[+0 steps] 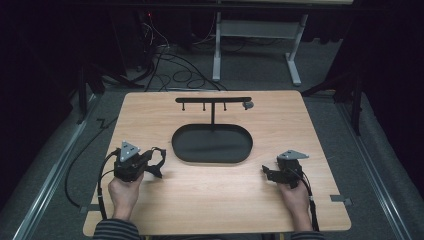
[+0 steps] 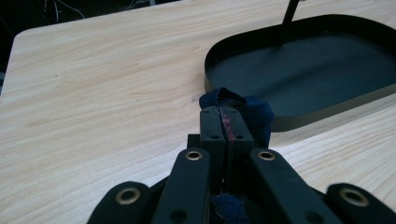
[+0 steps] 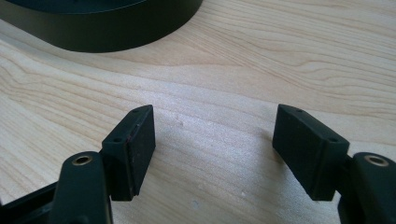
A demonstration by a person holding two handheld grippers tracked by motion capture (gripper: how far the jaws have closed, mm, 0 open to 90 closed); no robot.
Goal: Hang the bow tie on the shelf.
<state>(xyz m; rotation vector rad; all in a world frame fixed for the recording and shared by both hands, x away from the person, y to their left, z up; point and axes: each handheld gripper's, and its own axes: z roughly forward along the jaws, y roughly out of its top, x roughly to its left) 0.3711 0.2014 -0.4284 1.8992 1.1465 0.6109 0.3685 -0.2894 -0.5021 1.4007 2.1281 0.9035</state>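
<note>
A black oval tray lies mid-table, and a T-shaped black stand with small hooks rises from its far side. A small grey object sits at the right end of the stand's bar. My left gripper is left of the tray and raised a little off the wood. In the left gripper view, this gripper is shut on a dark blue fabric strap that loops around its tips. My right gripper rests right of the tray. Its jaws stand wide open over bare wood, with nothing between them.
The wooden table has rounded corners, and its front edge is near the person's sleeves. The tray's rim lies just beyond my right gripper. Cables and a white table frame are on the floor behind the table.
</note>
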